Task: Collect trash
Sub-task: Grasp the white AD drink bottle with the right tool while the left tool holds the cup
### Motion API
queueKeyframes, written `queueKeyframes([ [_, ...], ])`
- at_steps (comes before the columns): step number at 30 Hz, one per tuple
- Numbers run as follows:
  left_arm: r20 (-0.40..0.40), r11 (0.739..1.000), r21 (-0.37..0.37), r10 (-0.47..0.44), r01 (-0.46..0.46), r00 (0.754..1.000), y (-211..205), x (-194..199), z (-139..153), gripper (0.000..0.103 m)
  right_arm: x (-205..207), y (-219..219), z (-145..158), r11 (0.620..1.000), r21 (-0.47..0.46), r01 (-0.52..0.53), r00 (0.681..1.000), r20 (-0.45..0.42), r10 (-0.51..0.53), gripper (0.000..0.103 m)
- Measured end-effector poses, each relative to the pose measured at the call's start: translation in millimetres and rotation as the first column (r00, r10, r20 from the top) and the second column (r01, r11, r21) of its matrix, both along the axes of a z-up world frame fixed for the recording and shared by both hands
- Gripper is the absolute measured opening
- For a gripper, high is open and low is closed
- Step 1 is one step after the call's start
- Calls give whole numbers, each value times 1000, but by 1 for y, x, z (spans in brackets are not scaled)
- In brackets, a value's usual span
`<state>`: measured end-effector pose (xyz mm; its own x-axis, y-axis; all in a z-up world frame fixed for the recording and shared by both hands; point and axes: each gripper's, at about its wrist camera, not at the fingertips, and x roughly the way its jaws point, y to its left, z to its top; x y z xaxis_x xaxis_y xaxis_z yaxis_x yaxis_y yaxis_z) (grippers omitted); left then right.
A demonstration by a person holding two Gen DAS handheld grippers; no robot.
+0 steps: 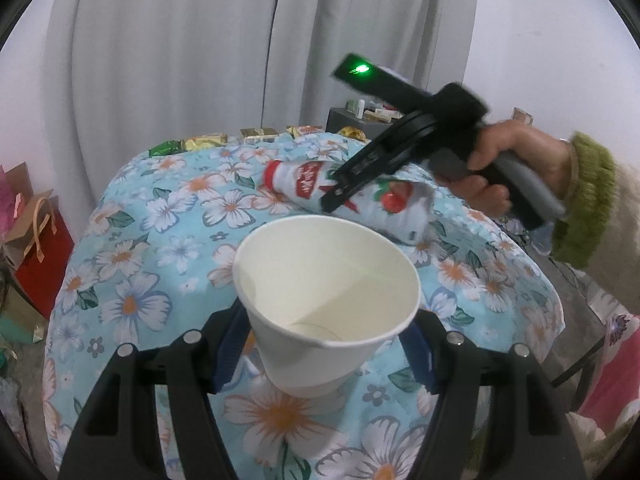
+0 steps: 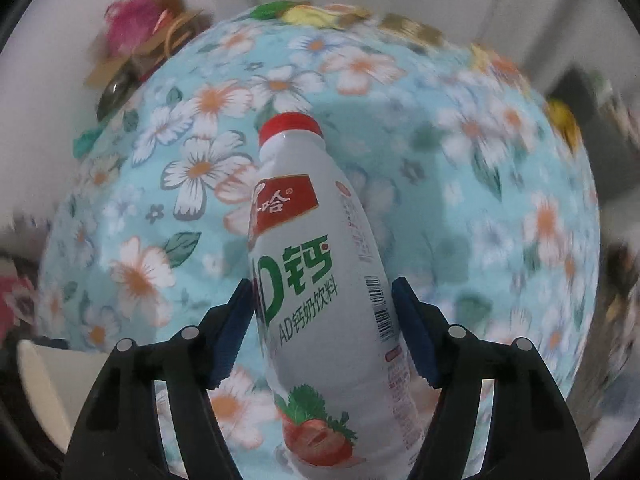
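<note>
My left gripper (image 1: 320, 344) is shut on a white paper cup (image 1: 324, 280), empty and tilted, held above the floral tablecloth (image 1: 152, 248). My right gripper (image 2: 320, 332) is shut on a white drink bottle (image 2: 320, 280) with a red cap and strawberry label, lifted above the cloth. In the left wrist view the right gripper (image 1: 340, 196) holds that bottle (image 1: 384, 200) just beyond the cup. The cup's rim (image 2: 36, 376) shows at the lower left of the right wrist view.
Gold and green wrappers (image 1: 208, 142) lie along the table's far edge. Gift bags (image 1: 36, 240) stand on the floor at the left. A dark shelf (image 1: 352, 120) with small items stands behind the table, before grey curtains (image 1: 200, 40).
</note>
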<state>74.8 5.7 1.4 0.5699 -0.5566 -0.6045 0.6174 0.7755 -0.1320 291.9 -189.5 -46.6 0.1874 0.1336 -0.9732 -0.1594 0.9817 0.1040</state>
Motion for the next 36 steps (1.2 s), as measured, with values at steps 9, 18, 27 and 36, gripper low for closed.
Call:
queueKeyframes([
  [9, -11, 999, 41, 0, 0, 1000, -16, -3, -2, 66, -76, -51, 1, 952, 193, 238, 965, -156, -209, 66],
  [18, -7, 997, 73, 5, -5, 1000, -23, -2, -4, 66, -109, -39, 5, 952, 207, 225, 972, -114, -205, 69],
  [27, -7, 997, 76, 11, -10, 1000, -25, -1, -4, 66, -109, -31, 0, 970, 137, 199, 980, -50, -194, 65],
  [36, -4, 997, 77, 13, -12, 1000, -24, -1, -4, 66, -112, -27, 2, 973, 129, 192, 981, -9, -193, 64],
])
